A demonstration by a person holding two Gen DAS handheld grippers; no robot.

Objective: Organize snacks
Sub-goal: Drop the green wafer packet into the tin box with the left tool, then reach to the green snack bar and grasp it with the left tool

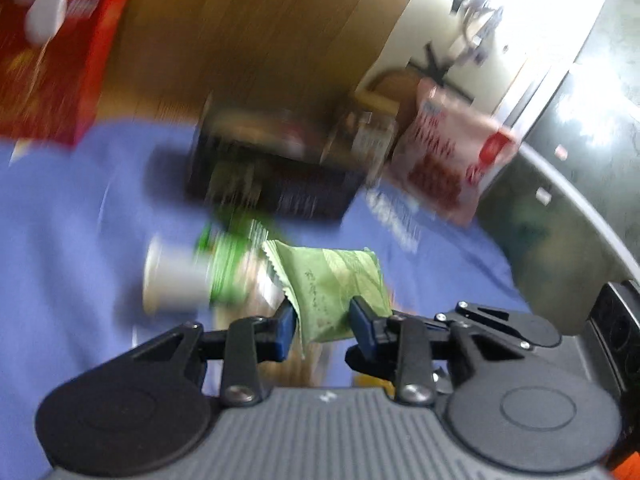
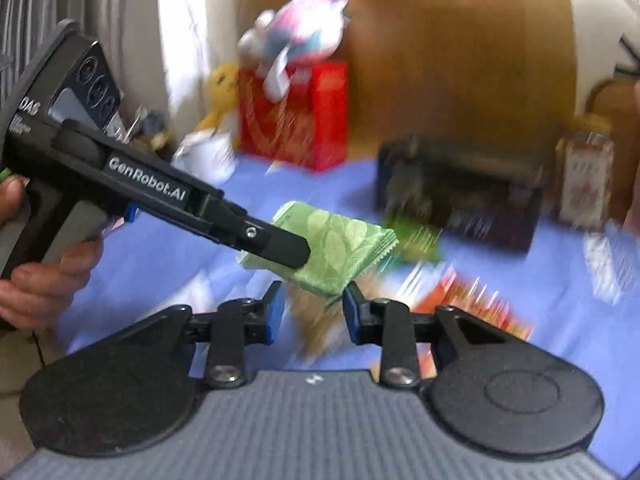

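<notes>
left gripper (image 1: 322,324) is pinching a green leaf-print snack packet (image 1: 340,292) between its blue pads, holding it up off the bench. In the right wrist view that same packet (image 2: 340,252) sits clamped in the left gripper's black fingers (image 2: 276,244), coming in from the left side. The right gripper (image 2: 308,312) has its jaws apart, nothing between them, parked just under the packet's lower corner.

Past that it's all pretty blurry. A white cup-shaped thing with green wrap (image 1: 188,276) lies on the blue cloth (image 1: 60,240) just beside the packet. Further back there's a dark box (image 1: 272,172) with stuff in it, can't make out what. Right of it a pink-and-red bag (image 1: 452,152), and a red carton (image 1: 52,76) far left. An orange-red packet (image 2: 472,308) lies near the right gripper
</notes>
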